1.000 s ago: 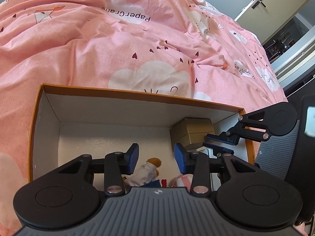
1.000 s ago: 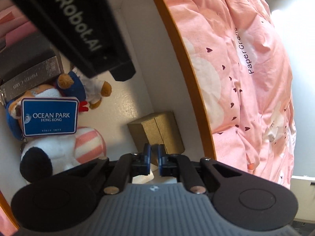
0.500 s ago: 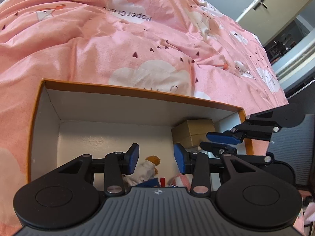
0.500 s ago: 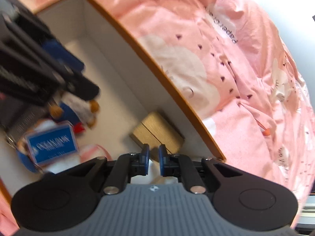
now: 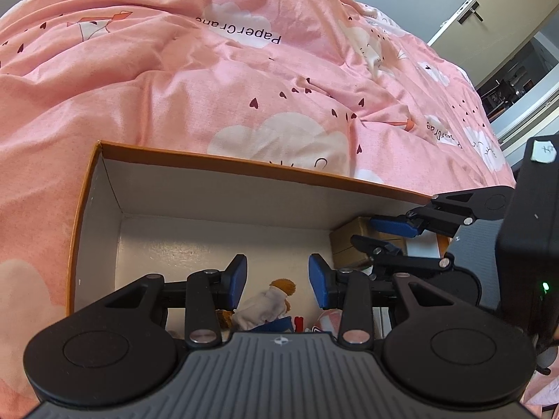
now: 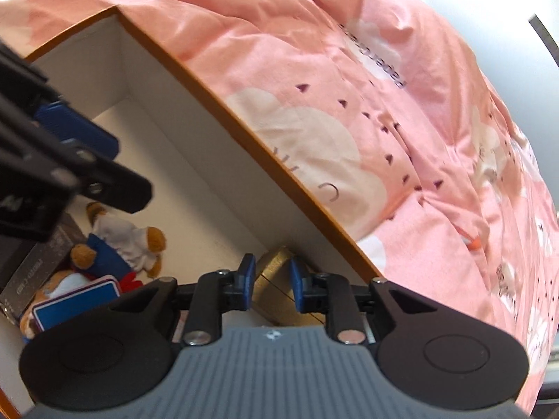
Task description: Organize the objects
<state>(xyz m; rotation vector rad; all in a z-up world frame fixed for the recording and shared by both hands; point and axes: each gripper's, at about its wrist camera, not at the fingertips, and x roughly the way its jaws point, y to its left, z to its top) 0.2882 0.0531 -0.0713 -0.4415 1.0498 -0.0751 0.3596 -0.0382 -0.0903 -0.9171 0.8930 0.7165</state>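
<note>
An orange-rimmed cardboard box with a white inside lies on a pink bed; it also shows in the right wrist view. In it are a small gold box in the far right corner, a small plush bear, a plush with a blue card and a dark flat box. My left gripper is open and empty above the bear. My right gripper is open and empty just above the gold box; it also shows in the left wrist view.
The pink quilt with clouds and hearts surrounds the box on all far sides. A cream door and a dark doorway stand at the far right. A black office chair is beside the box's right end.
My right gripper has opened from shut and has risen and tilted back, away from the gold box, which stays in the corner. My left gripper has barely moved.
</note>
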